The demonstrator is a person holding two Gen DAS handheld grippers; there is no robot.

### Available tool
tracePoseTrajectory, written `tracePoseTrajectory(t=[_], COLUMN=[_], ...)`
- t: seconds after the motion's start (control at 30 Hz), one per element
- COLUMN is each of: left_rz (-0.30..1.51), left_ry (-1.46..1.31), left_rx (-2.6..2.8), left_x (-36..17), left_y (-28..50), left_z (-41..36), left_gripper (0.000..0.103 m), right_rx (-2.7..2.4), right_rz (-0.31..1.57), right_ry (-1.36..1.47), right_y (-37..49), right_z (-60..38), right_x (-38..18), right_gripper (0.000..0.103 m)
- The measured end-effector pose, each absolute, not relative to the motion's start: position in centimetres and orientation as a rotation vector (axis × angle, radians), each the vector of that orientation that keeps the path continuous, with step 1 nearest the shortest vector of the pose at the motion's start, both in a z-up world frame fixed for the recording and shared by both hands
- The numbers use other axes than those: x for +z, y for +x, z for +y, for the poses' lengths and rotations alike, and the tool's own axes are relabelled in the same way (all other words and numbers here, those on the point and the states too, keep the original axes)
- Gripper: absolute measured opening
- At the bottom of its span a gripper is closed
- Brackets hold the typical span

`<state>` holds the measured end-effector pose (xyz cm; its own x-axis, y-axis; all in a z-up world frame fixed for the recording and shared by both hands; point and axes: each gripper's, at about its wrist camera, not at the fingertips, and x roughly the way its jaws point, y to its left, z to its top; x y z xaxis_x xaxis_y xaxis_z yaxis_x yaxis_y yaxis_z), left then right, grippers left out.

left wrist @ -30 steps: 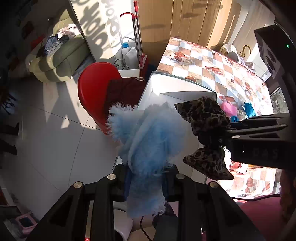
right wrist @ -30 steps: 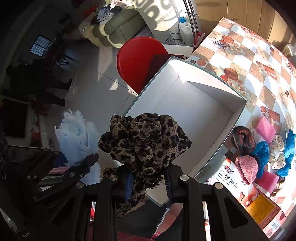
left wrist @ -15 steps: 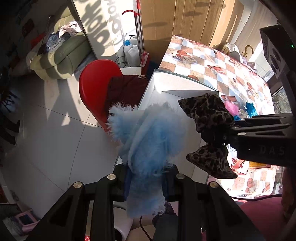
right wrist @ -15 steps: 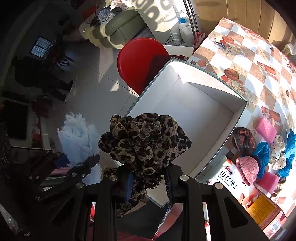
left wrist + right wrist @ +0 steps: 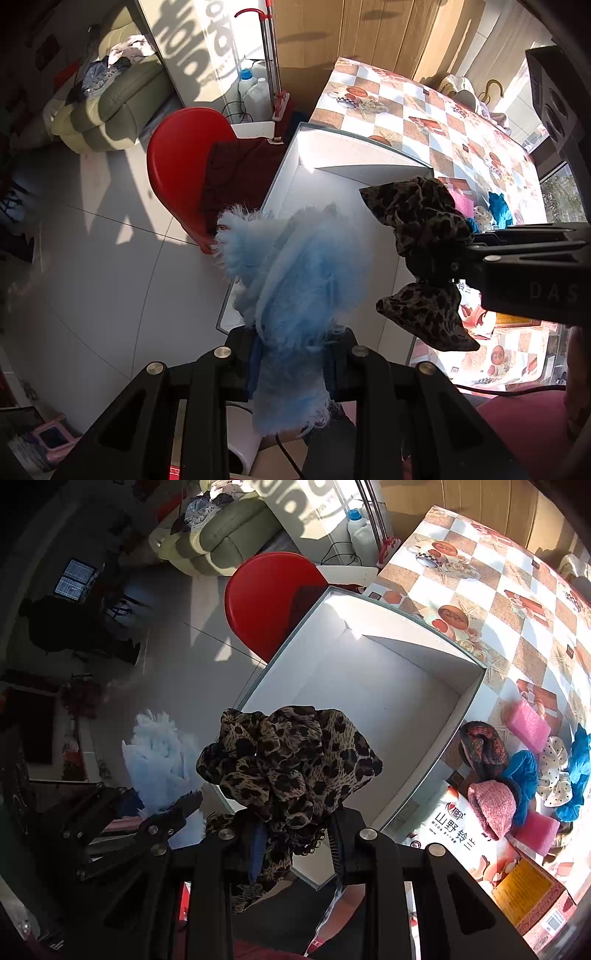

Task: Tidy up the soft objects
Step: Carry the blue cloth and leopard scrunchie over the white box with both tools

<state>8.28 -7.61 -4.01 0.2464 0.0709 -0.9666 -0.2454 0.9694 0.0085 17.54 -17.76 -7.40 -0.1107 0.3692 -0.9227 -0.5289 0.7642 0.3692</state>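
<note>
Left tongs [image 5: 291, 365] are clamped on a blue fluffy piece [image 5: 295, 266], right tongs [image 5: 295, 845] on a leopard scrunchie [image 5: 288, 760], above the white box's [image 5: 476, 698] near edge; release here risks fluff being dropped outside

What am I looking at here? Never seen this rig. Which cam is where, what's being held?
No robot: a person holds a two-finger claw in each hand, and each claw carries a fisheye camera looking along its fingers. In the left view, the left claw is clamped on a fluffy light-blue piece. In the right view, the right claw is clamped on a leopard-print scrunchie. Both hang above an empty white box on a checkered tablecloth. More scrunchies and pink foam blocks lie beside the box.
</note>
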Motion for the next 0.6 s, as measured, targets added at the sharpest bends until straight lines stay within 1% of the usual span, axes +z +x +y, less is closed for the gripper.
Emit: tracePoseTrajectory(t=[0.3, 0.6], left_rz=[1.325, 1.336], left_ry=[-0.117, -0.125], left_rx=[0.205, 0.206], left_x=[-4.54, -4.87], left_y=[9.06, 9.23], left_z=[-8.04, -7.88], left_gripper=[0.03, 0.03], right_rx=[0.744, 0.734], right_rz=[1.469, 1.475], right_ry=[-0.209, -0.221], right_y=[17.19, 17.19], right_z=[-17.37, -17.24], right_x=[-7.46, -7.58], right_gripper=[0.03, 0.03])
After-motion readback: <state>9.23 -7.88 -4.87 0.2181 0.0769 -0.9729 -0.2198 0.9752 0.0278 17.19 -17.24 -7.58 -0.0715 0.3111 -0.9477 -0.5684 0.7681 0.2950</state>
